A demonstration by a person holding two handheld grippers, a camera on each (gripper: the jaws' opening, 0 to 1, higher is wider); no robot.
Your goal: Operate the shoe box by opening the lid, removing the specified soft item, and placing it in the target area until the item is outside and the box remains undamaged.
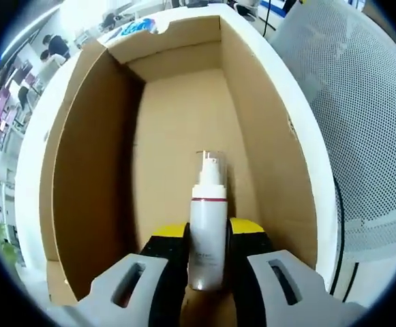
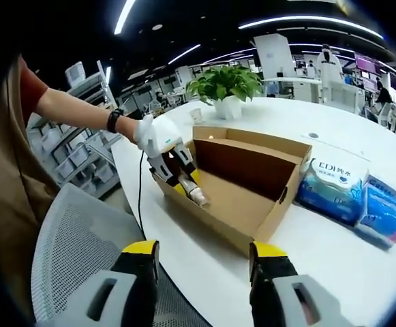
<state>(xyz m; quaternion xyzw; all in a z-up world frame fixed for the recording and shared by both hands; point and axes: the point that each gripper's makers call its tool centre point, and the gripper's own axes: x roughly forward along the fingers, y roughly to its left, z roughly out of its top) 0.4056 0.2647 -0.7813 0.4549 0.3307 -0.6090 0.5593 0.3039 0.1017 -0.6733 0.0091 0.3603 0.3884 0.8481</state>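
Observation:
An open brown cardboard shoe box fills the left gripper view; its floor is bare cardboard. My left gripper is inside the box, shut on a white pump bottle with a clear cap and a red band. In the right gripper view the box sits lidless on a white table, and the left gripper reaches in over its near left wall, holding the bottle. My right gripper hangs open in front of the box, well apart from it, with nothing between its fingers.
Blue tissue packs and a blue-and-white pack lie right of the box. A potted plant stands behind it. A grey mesh chair back is at the table's near edge; the same chair shows beside the box.

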